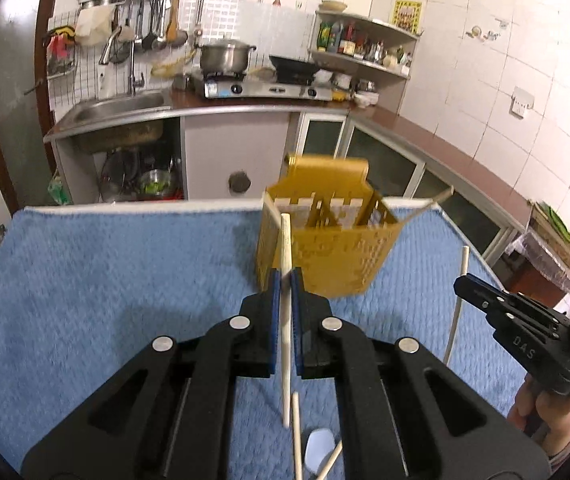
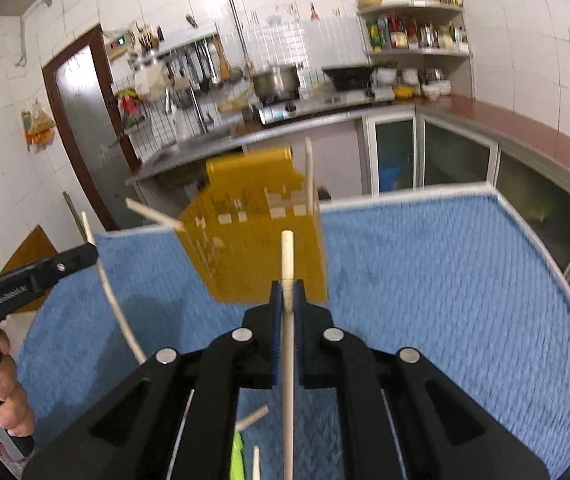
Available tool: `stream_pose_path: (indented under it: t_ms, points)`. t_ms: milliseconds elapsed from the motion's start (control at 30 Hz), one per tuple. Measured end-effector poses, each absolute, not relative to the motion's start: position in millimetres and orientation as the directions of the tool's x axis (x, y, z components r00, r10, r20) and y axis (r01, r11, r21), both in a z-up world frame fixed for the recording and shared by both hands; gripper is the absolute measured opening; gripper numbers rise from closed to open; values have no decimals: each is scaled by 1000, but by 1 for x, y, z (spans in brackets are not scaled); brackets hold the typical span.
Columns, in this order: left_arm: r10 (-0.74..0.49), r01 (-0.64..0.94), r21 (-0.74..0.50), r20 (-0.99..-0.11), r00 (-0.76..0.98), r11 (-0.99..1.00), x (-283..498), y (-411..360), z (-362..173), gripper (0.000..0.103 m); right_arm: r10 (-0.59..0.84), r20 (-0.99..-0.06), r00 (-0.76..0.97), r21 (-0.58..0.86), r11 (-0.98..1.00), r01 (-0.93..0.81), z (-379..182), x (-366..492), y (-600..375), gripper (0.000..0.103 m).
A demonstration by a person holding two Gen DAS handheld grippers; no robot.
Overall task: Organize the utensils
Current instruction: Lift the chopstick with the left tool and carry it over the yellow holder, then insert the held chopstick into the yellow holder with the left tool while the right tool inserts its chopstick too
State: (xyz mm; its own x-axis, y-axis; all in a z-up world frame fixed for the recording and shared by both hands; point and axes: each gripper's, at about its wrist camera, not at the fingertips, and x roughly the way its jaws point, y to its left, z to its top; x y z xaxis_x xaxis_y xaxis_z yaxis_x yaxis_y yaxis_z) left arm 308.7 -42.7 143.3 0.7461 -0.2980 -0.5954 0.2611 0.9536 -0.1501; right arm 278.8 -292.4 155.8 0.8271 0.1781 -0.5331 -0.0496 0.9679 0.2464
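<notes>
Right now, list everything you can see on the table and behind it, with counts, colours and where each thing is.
Utensil holder: one, yellow, perforated, on the far part of the cloth.
Cloth: one, blue, covering the table.
Held chopsticks: two, pale; one in the left jaws, one in the right.
Loose chopsticks: a few, pale, on the near cloth.
Spoon: one, white, near edge.
Pot: one, steel, on the stove.
Left gripper: black, shut.
Right gripper: black, shut.

Utensil holder (image 1: 337,256): mustard yellow, perforated. Table cover (image 1: 105,280): blue, textured weave. Chopsticks (image 1: 286,280): pale cream.
</notes>
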Motion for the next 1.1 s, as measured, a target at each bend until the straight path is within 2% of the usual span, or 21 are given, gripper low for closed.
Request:
stream_pose_path:
  t_ms: [200,400,567,833,1100]
  points:
    - [-297,268,-133,-527,796,954,334,-55,192,4,158,-419,894,208,975,-75,209,300,-290,6]
    - [-302,280,-117,-443,844,953,353,-70,248,4,143,-272,952,236,969,-78,263,333,-294,6]
    - [-295,281,-97,-416,860,955,372,-82,275,4,110,-171,979,225,972,-70,291,358,-289,6]
    - [-278,266,-90,-443,852,960,415,-90,242,4,55,-98,994,162,986,-38,276,396,-276,6]
    - [-250,259,-49,-485,838,965,445,-98,180,4,21,-100,995,90,996,-12,225,414,-272,6]
